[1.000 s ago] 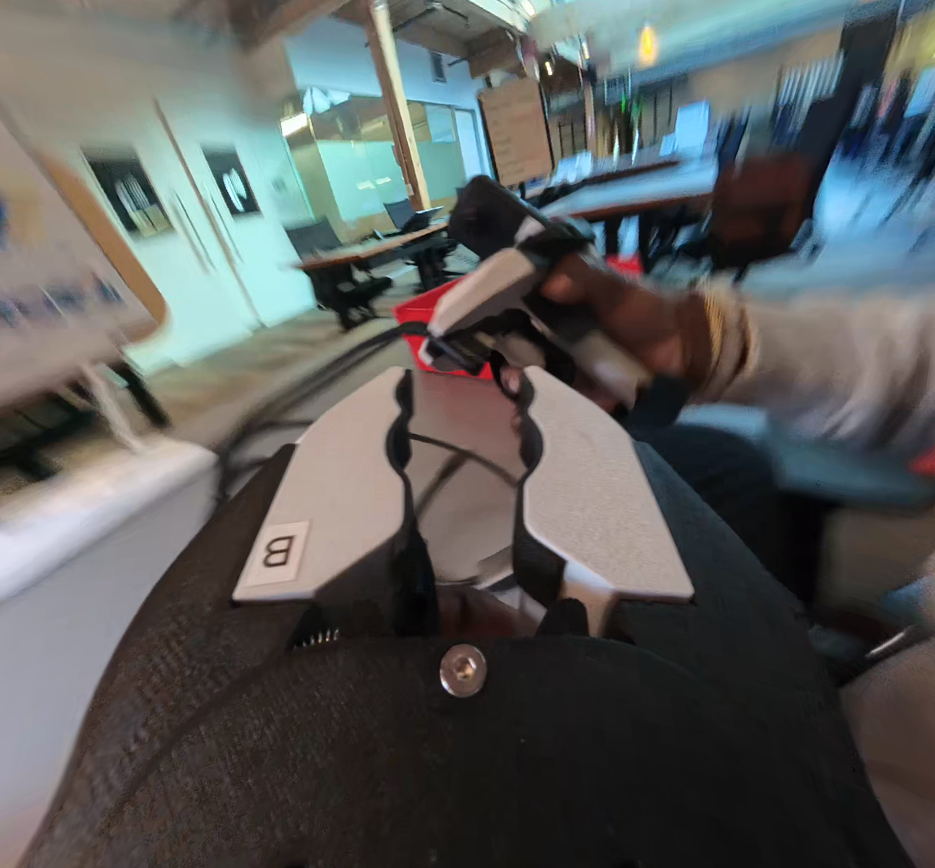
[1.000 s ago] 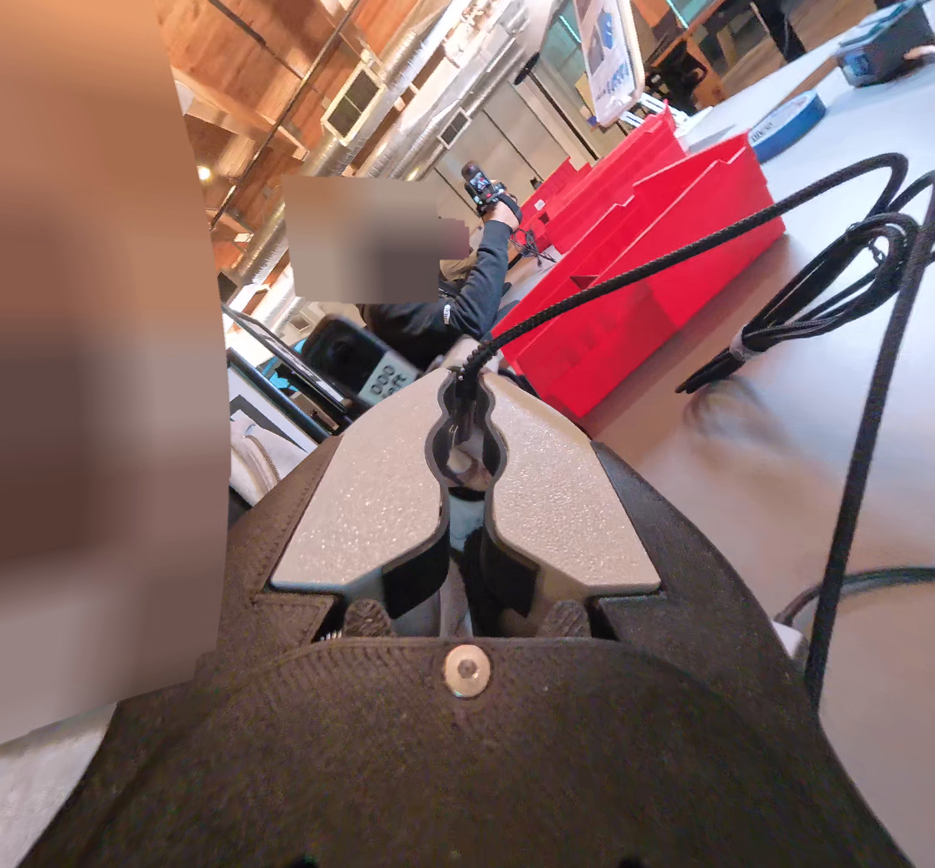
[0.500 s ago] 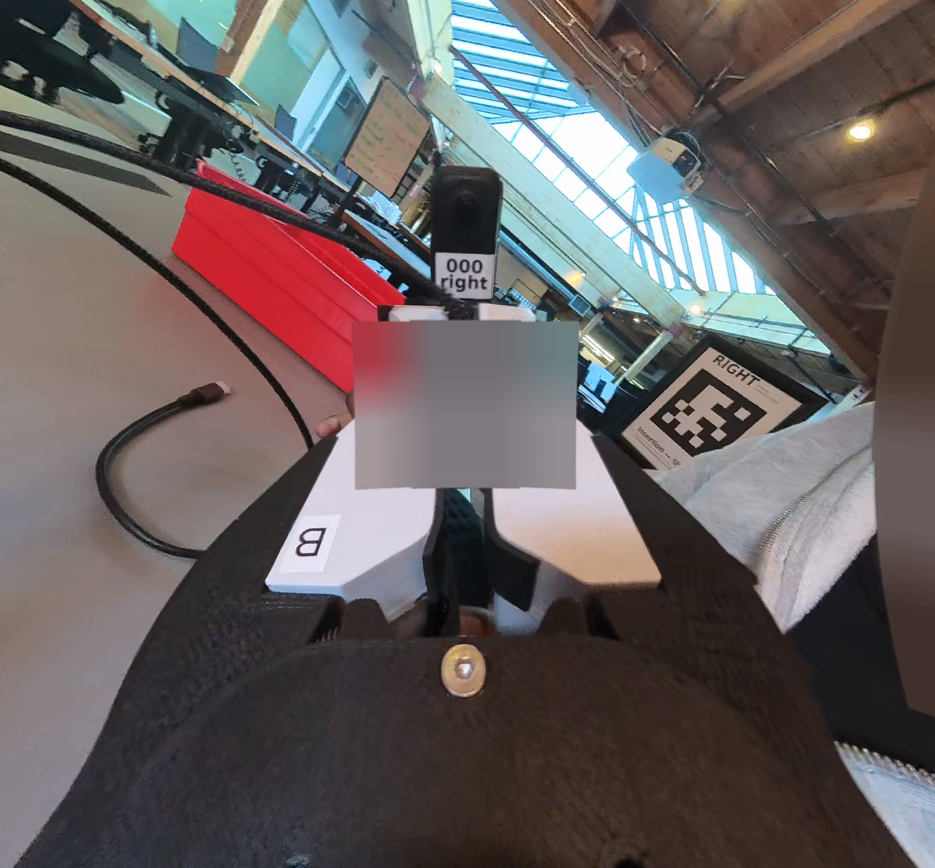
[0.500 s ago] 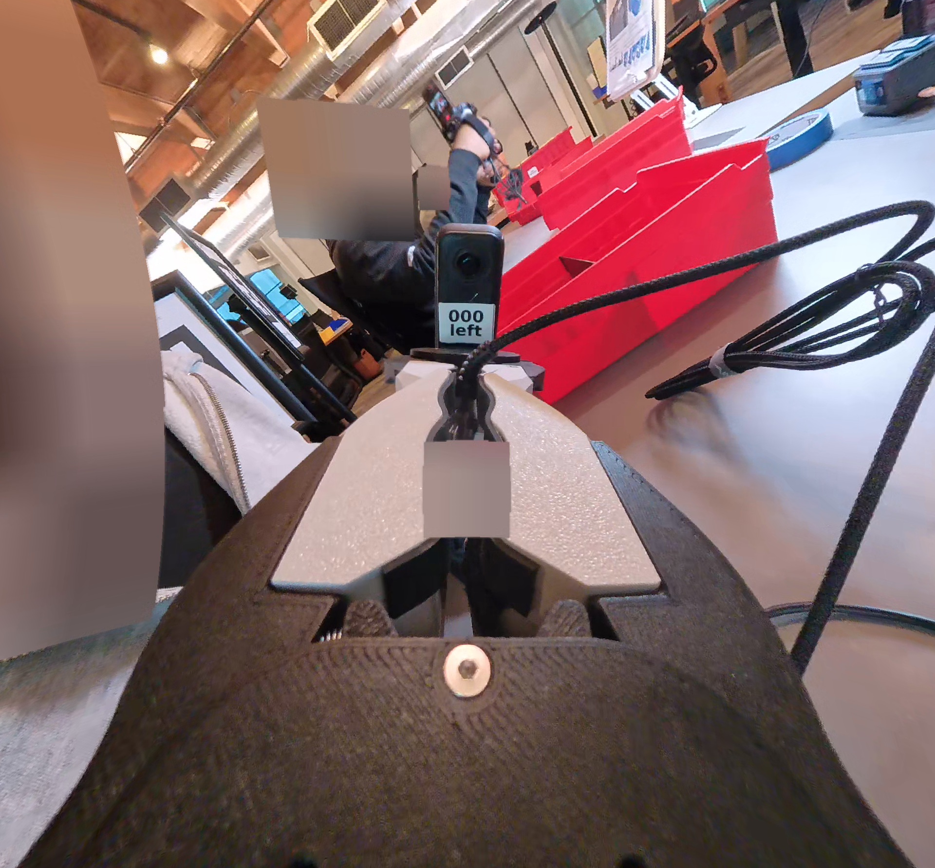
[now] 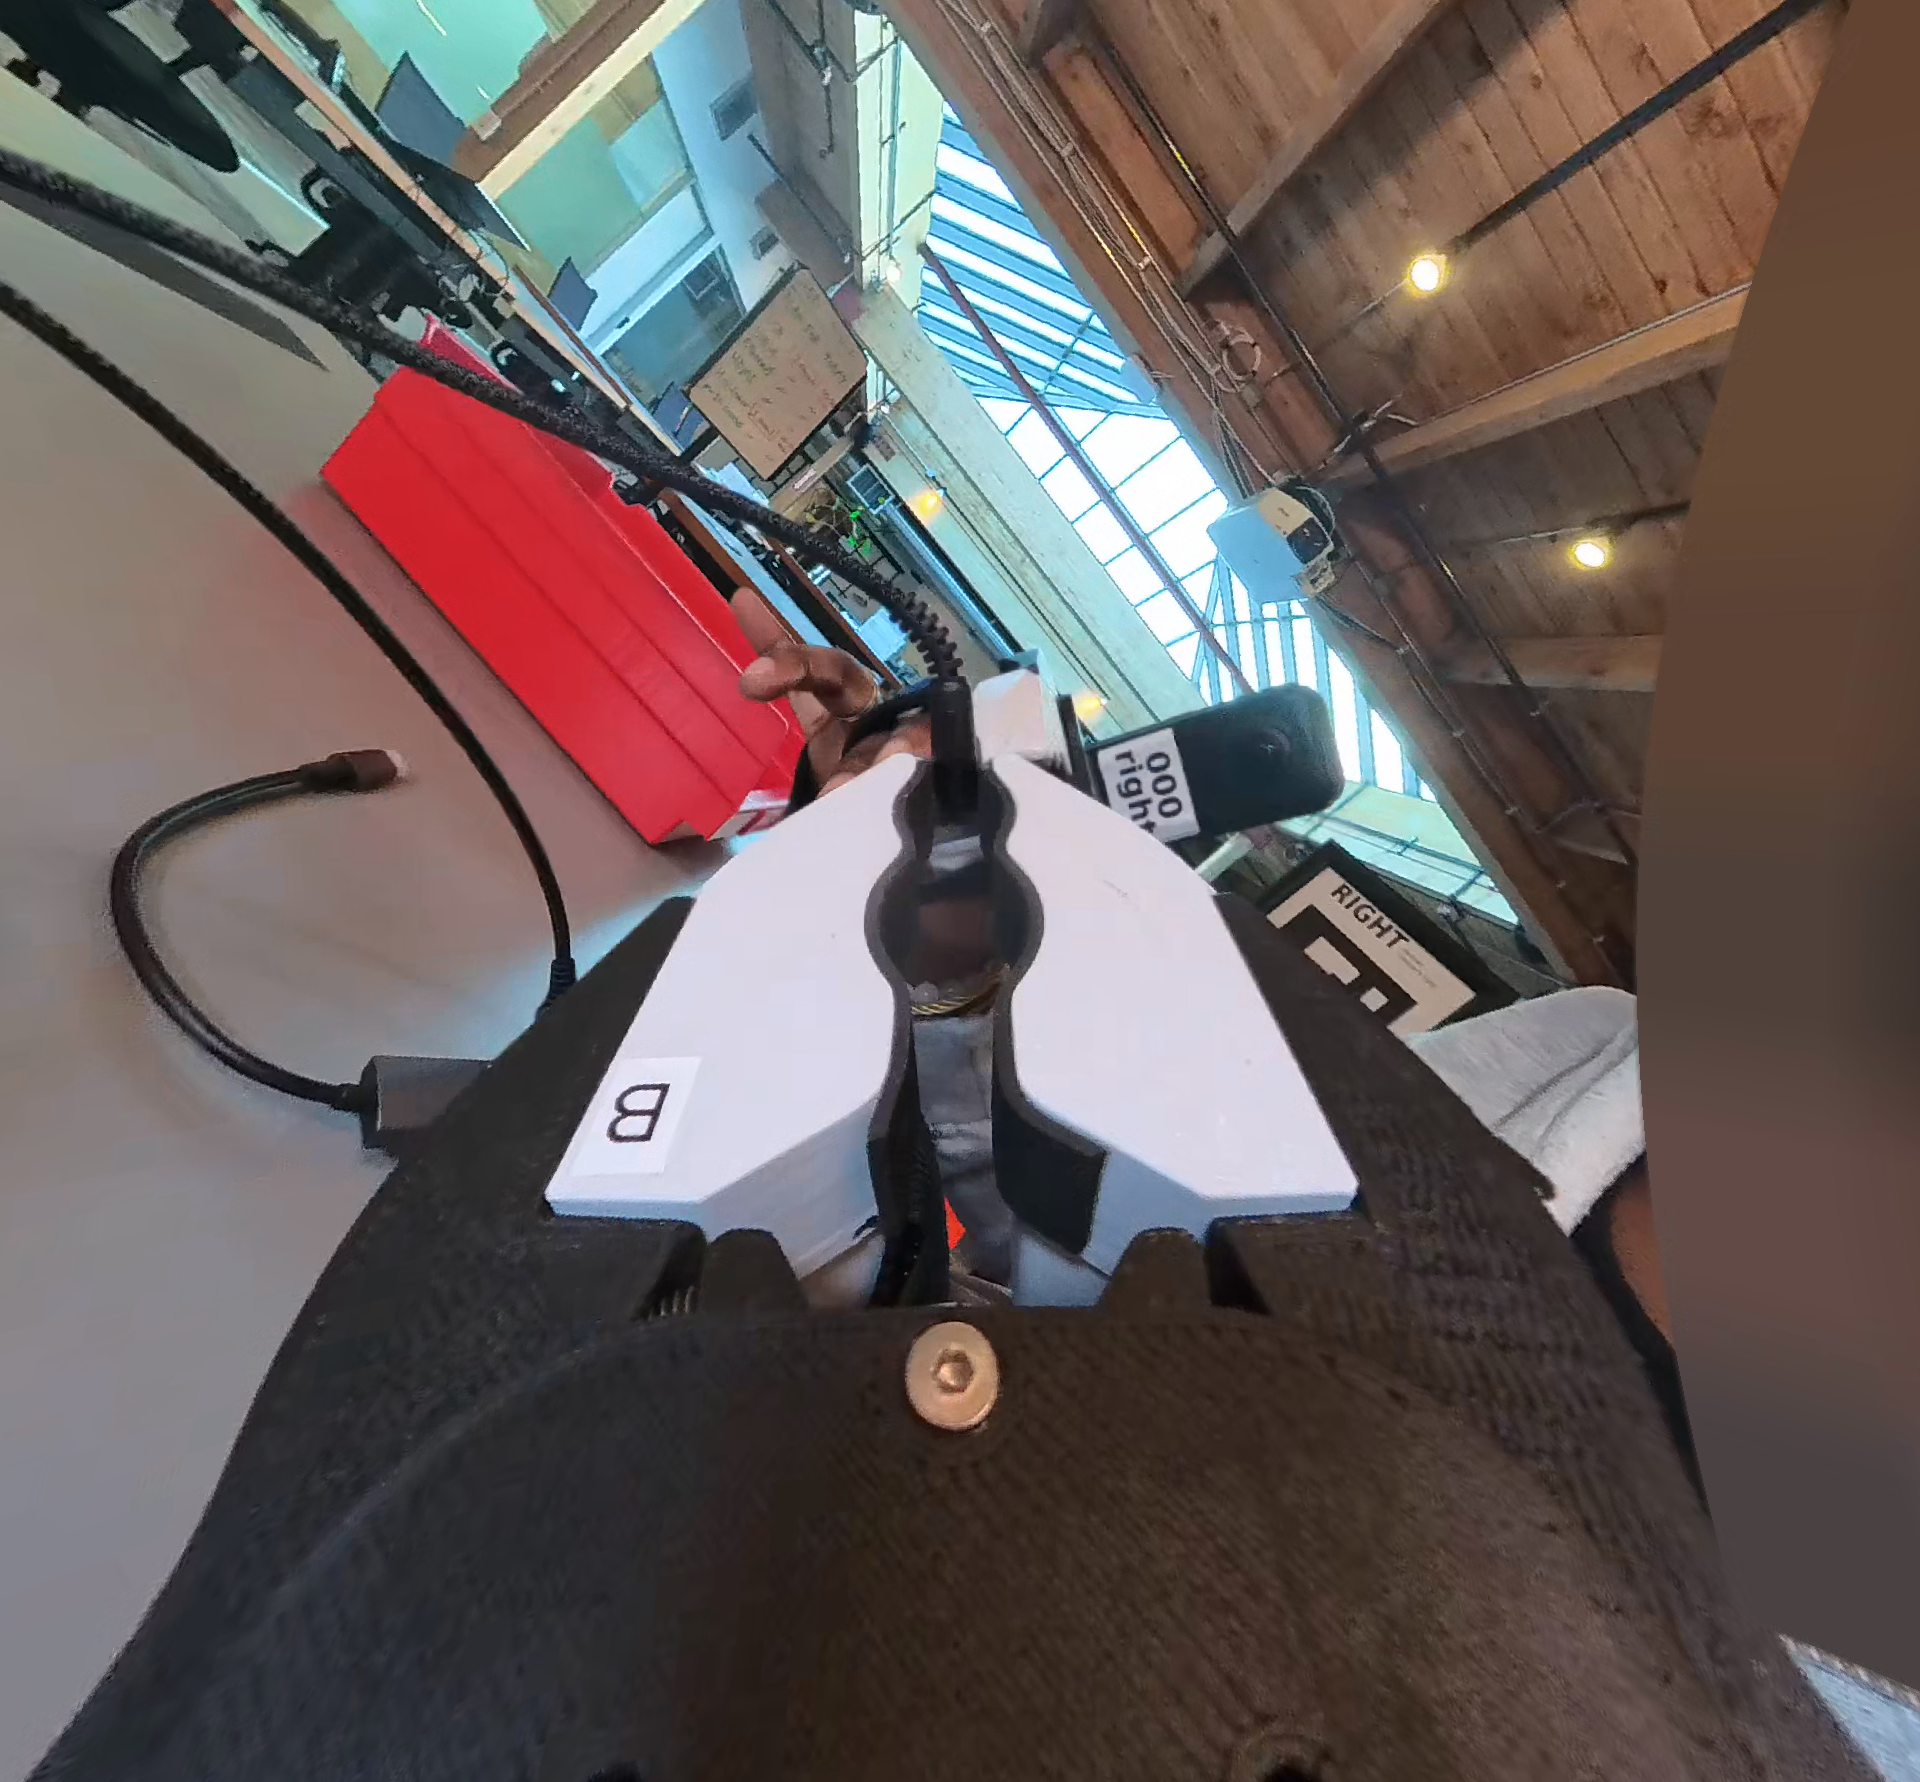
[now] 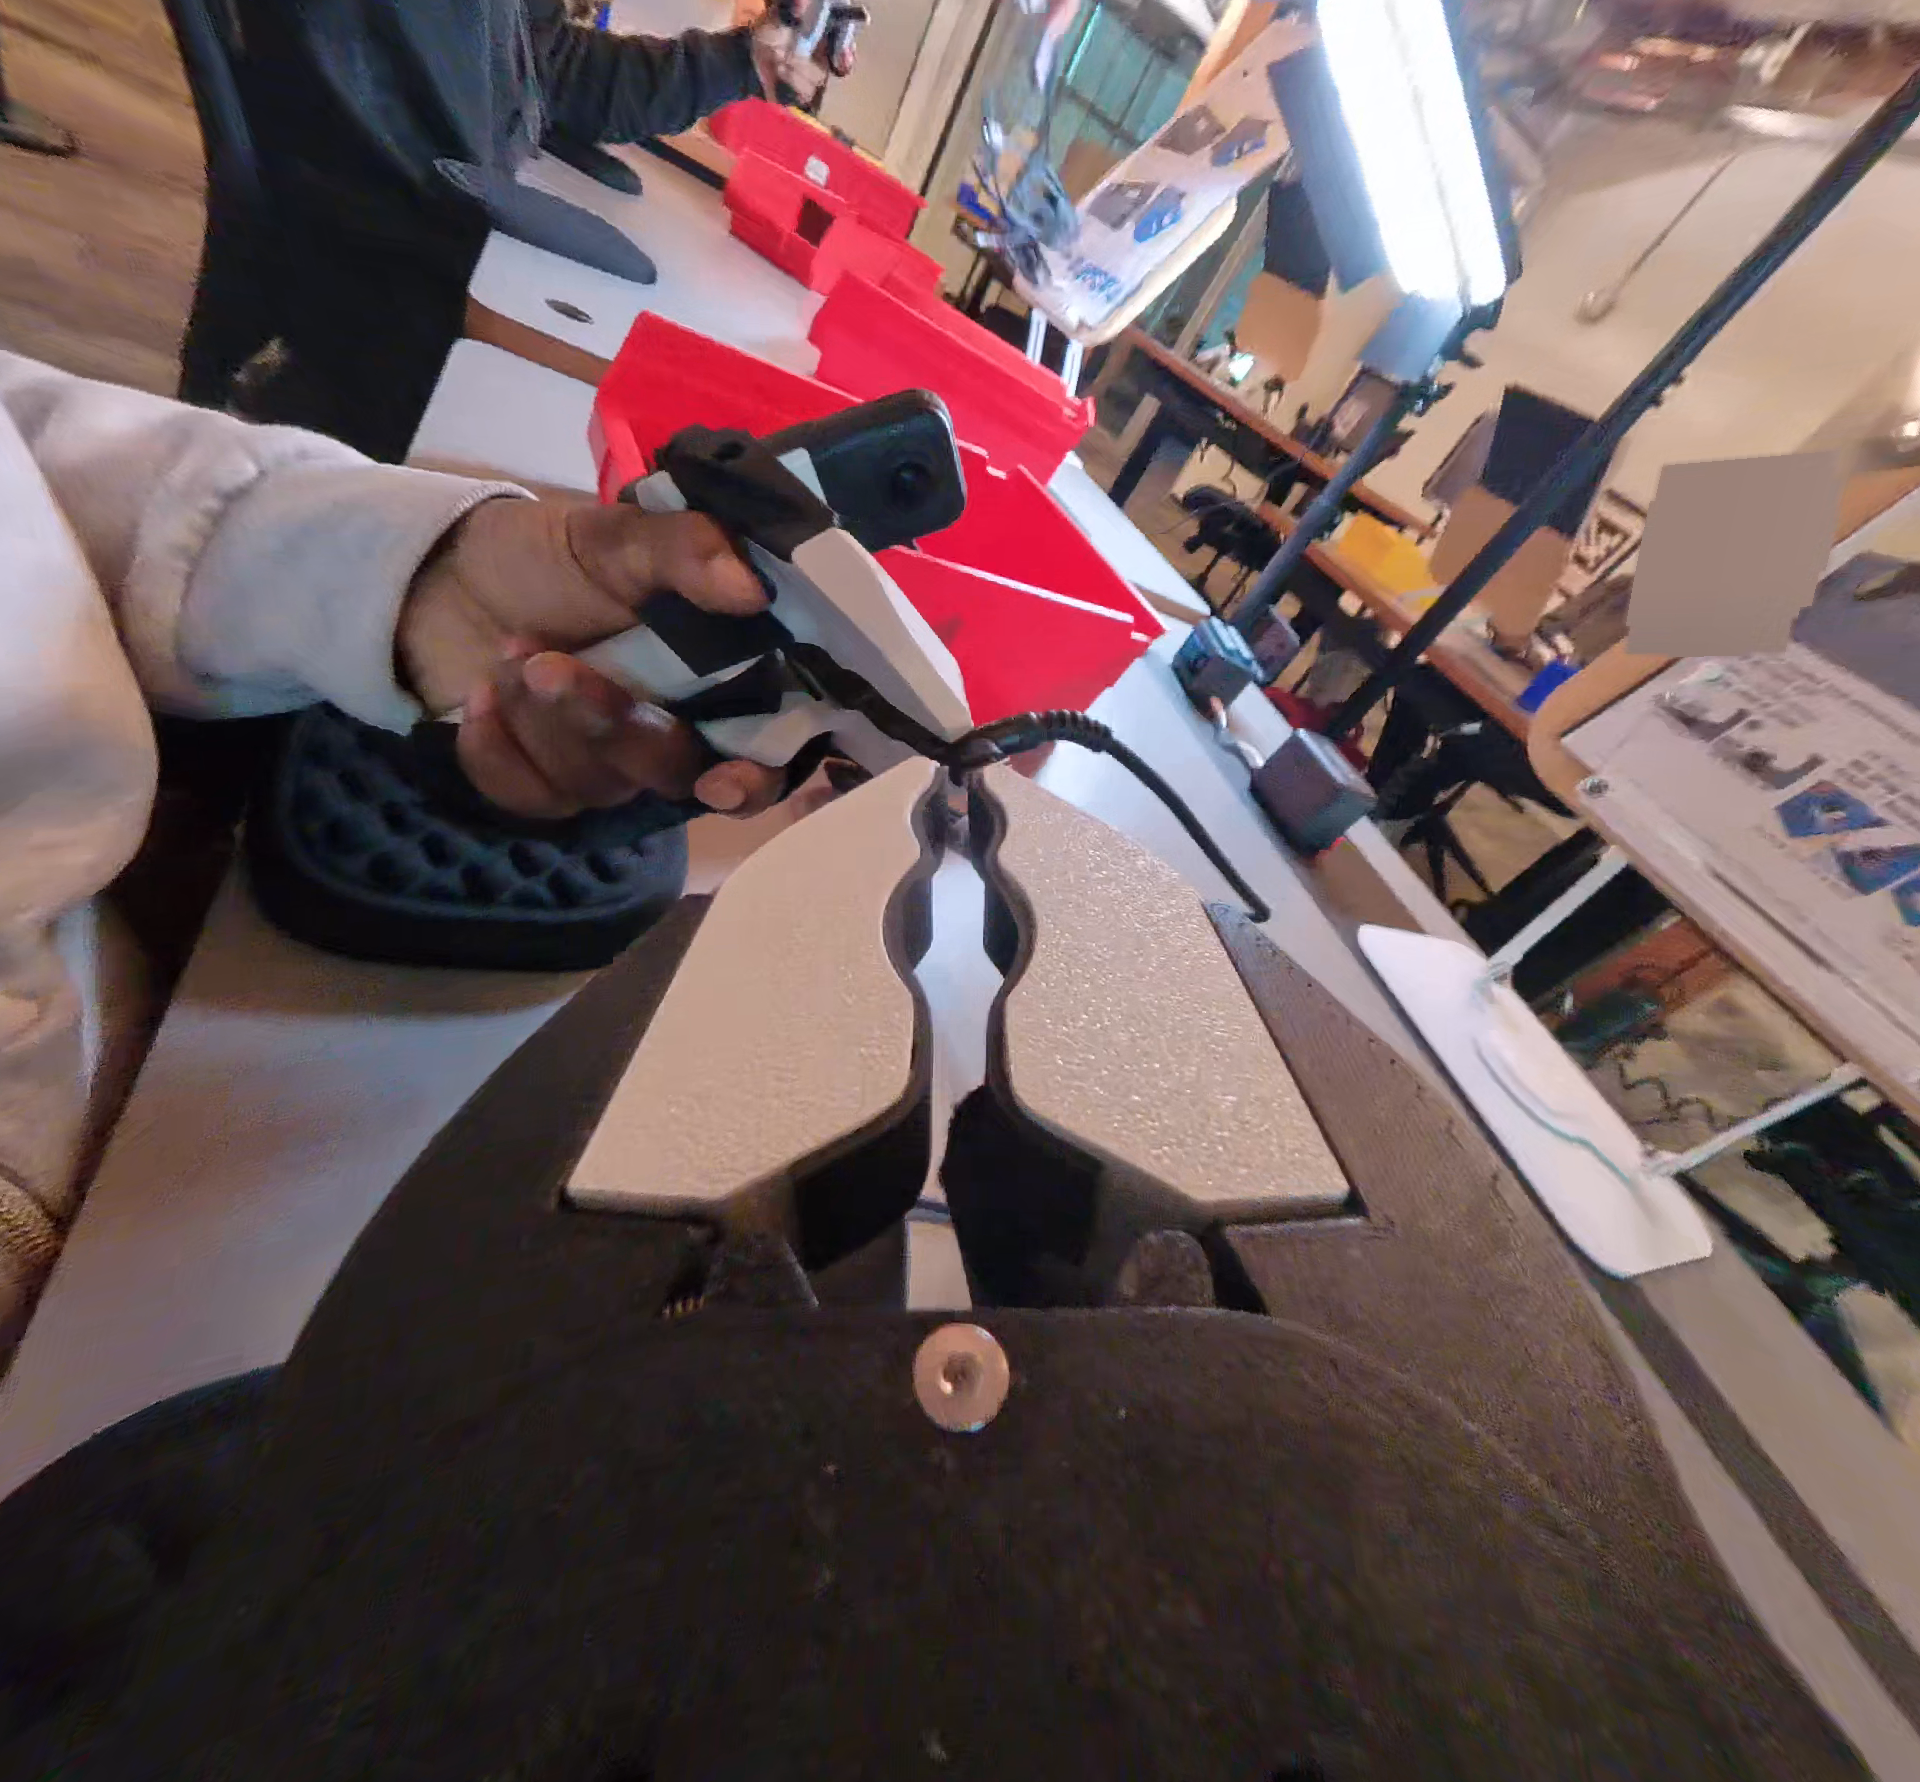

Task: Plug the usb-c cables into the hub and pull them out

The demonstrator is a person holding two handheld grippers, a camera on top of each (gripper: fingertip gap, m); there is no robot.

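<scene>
Left tongs (image 5: 951,776): I am squeezing them nearly closed on one braided black cable (image 5: 582,428).
Right tongs (image 6: 956,787): I am pinching that cable's tip.
Hub (image 5: 416,1093): lying left of my left tongs, one short cable (image 5: 145,943) curling from it.
Red bins (image 5: 561,610): sitting ahead-left; count unclear.

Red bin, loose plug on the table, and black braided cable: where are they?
red bin (image 5: 561,610), left wrist view, its side wall.
loose plug (image 5: 358,769), left wrist view, its connector end.
black braided cable (image 5: 582,428), left wrist view, mid-length.
</scene>
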